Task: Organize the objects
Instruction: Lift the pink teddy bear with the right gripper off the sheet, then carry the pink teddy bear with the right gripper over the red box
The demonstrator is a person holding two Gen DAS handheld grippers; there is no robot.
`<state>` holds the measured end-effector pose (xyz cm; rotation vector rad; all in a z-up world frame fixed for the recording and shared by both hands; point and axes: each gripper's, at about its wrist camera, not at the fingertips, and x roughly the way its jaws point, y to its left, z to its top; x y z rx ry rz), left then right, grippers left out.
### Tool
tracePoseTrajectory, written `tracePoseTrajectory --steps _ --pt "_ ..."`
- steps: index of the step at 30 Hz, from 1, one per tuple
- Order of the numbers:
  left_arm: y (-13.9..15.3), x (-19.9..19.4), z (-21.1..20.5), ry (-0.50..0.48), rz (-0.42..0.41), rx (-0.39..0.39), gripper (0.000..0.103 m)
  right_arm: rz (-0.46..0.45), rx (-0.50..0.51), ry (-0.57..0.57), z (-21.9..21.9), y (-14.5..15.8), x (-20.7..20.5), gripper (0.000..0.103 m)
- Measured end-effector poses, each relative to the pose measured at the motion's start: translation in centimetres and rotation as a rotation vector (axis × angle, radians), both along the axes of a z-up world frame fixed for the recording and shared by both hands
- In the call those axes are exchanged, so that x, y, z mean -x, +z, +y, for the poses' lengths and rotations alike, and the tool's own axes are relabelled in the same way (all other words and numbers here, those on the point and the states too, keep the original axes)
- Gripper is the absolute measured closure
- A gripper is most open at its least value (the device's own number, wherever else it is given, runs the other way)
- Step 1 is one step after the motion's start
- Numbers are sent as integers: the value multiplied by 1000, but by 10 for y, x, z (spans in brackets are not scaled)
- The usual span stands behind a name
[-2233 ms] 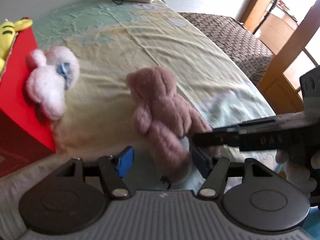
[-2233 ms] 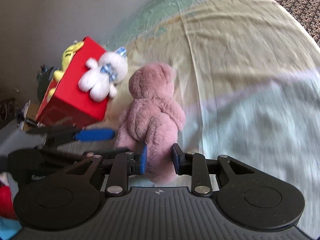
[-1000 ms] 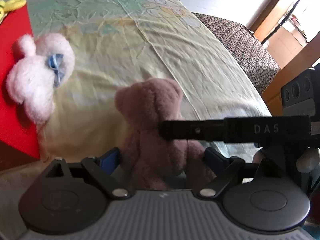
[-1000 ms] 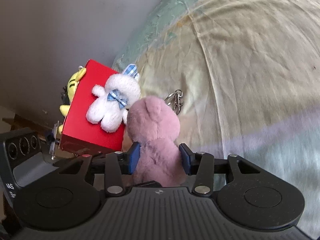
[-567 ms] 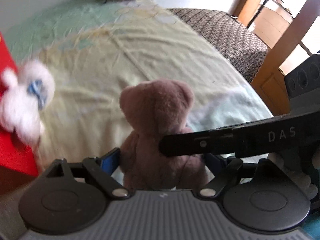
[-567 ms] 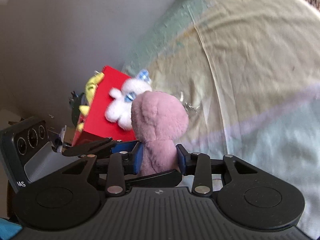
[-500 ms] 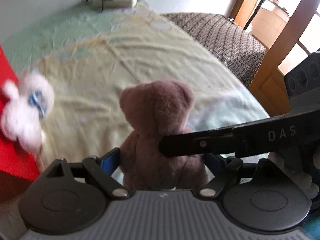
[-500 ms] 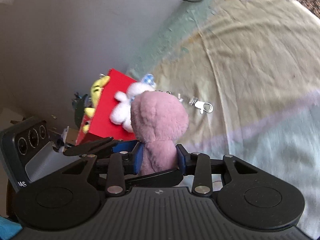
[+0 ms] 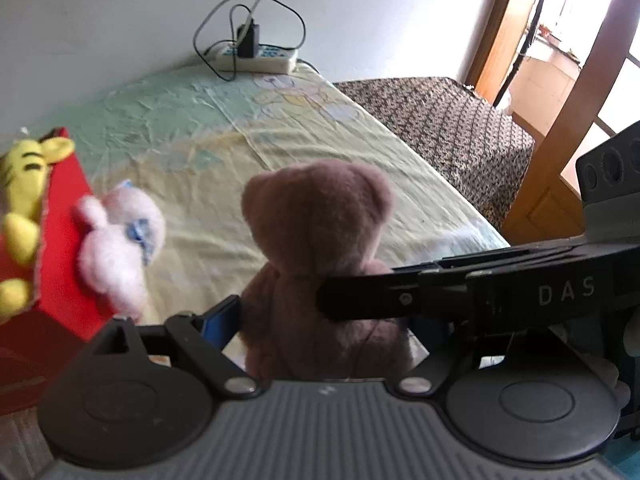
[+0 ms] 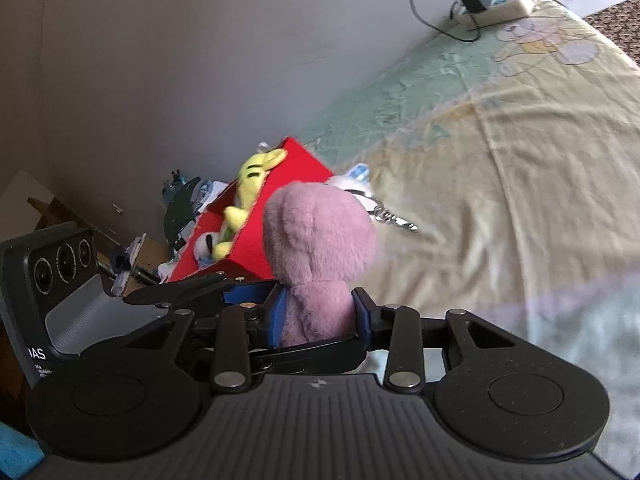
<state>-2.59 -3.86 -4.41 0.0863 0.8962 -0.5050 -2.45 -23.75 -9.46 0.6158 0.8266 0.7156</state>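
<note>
A pink-brown teddy bear [image 9: 316,240] is held upright above the bed by both grippers. My left gripper [image 9: 316,328] is shut on its lower body, and my right gripper [image 10: 318,316] is shut on its body from the side; the bear [image 10: 320,256] fills the right wrist view's middle. A red box [image 9: 60,240] stands at the left with a yellow plush [image 9: 20,200] in it and a white bunny plush [image 9: 120,240] leaning on its side. The box [image 10: 280,208] also shows behind the bear in the right wrist view.
The bed sheet [image 9: 300,120] stretches ahead, with a power strip and cables [image 9: 256,56] at its far end by the wall. A dark patterned blanket [image 9: 440,120] and a wooden door frame [image 9: 560,160] lie to the right. A metal keyring [image 10: 396,220] lies on the sheet.
Both grippers have lifted the bear off the sheet and tilted upward, so more of the wall and the power strip shows. The red box has come further into the left wrist view.
</note>
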Motion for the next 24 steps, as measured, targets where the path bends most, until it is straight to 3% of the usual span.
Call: tracePoseTrajectory --steps 11,24 --pt "18 25 89 -8 -38 -10 16 -13 -12 36 97 16 16 65" --pt "48 63 208 13 -141 14 16 -141 -55 63 196 43 25 65"
